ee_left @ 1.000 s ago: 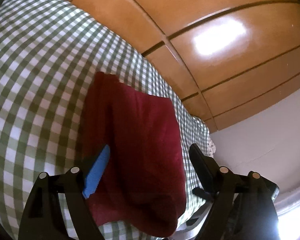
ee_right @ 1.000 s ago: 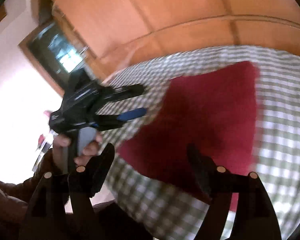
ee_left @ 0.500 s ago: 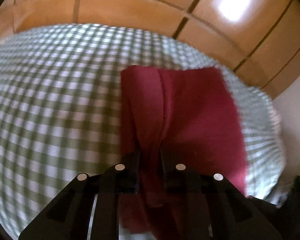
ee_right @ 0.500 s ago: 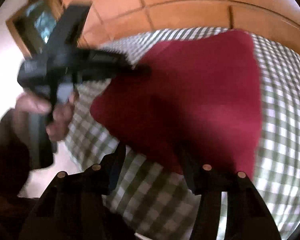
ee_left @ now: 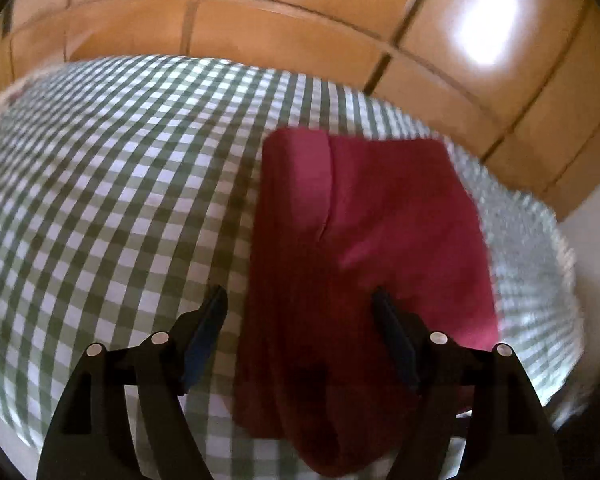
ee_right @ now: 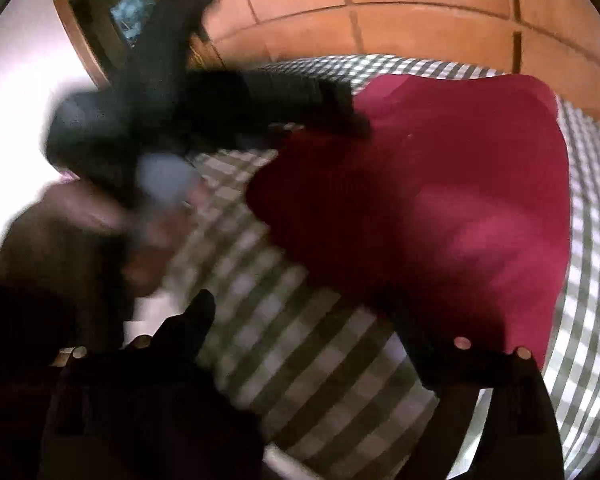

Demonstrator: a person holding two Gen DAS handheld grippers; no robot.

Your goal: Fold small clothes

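Note:
A dark red cloth [ee_left: 364,248] lies on the green-and-white checked table cover [ee_left: 100,208], with a folded strip along its left edge. My left gripper [ee_left: 300,300] is open, its jaws astride the cloth's near left part, holding nothing. In the right wrist view the same red cloth [ee_right: 440,200] lies ahead and to the right. My right gripper [ee_right: 304,312] is open just short of the cloth's near edge. The left gripper [ee_right: 332,104] shows there as a blurred black shape at the cloth's far left corner.
An orange tiled floor [ee_left: 300,12] lies beyond the table. A white wall [ee_left: 596,248] is at the right. The person's hand [ee_right: 100,216] holds the left gripper's handle, blurred. A framed dark panel [ee_right: 112,16] stands at the upper left.
My left gripper was open, shut on the cloth's left edge half a second ago, and has now opened and let it go. My right gripper has come closer to the cloth's near edge.

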